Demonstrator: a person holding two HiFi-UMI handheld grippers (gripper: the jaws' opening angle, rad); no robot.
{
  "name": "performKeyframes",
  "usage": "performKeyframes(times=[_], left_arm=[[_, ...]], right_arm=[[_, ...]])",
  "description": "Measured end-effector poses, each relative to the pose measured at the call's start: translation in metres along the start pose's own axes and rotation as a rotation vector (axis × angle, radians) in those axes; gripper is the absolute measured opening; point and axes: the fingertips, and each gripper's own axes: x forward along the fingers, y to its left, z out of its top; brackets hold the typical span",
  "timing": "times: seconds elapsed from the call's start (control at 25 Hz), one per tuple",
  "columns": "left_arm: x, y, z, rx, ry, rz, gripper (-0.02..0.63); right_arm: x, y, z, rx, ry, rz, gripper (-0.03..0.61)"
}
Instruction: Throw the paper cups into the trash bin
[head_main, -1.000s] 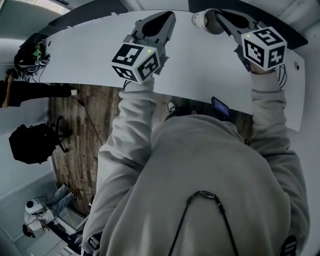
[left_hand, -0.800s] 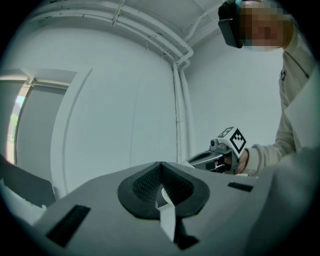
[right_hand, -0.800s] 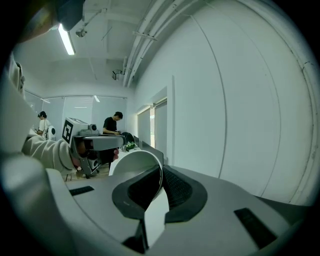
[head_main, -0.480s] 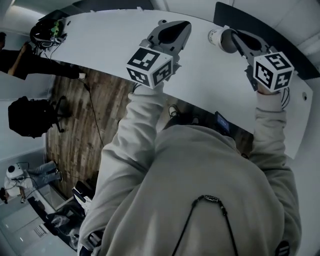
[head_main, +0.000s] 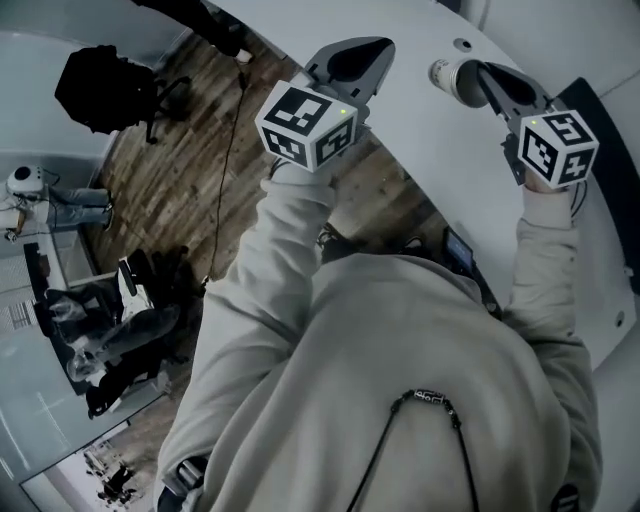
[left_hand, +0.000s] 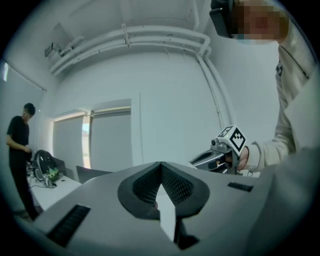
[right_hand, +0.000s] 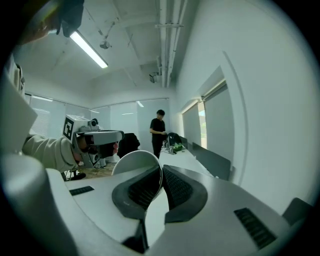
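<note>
right claw holds a paper cup, left claw empty, both up over the white table
right gripper (right_hand: 161, 174) jaws nearly together, pinching the wall of the paper cup (right_hand: 131, 164) at its rim, one jaw inside the cup and the other outside. cup is sideways in the air over the white table (head_main: 420, 160), off the surface. left gripper (left_hand: 160, 167) jaws closed tip to tip with nothing between them, near the right one. person in black (right_hand: 159, 131) stands in the background.
</note>
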Motion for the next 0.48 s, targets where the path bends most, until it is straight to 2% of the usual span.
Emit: performKeyframes(times=[0.16, 0.28, 0.48], left_arm=[[-0.076, 0.069, -0.010, 0.012, 0.003, 0.178, 0.000], [-0.127, 0.098, -0.011, 0.016, -0.007, 0.259, 0.000], [-0.213, 0.142, -0.028, -0.022, -0.023, 0.375, 0.000]], right_arm=[[0.085, 0.069, 0.009, -0.065, 0.041, 0.170, 0.040], [0.128, 0.120, 0.016, -0.088, 0.053, 0.259, 0.040], [0.182, 0.193, 0.020, -0.122, 0.072, 0.376, 0.040]])
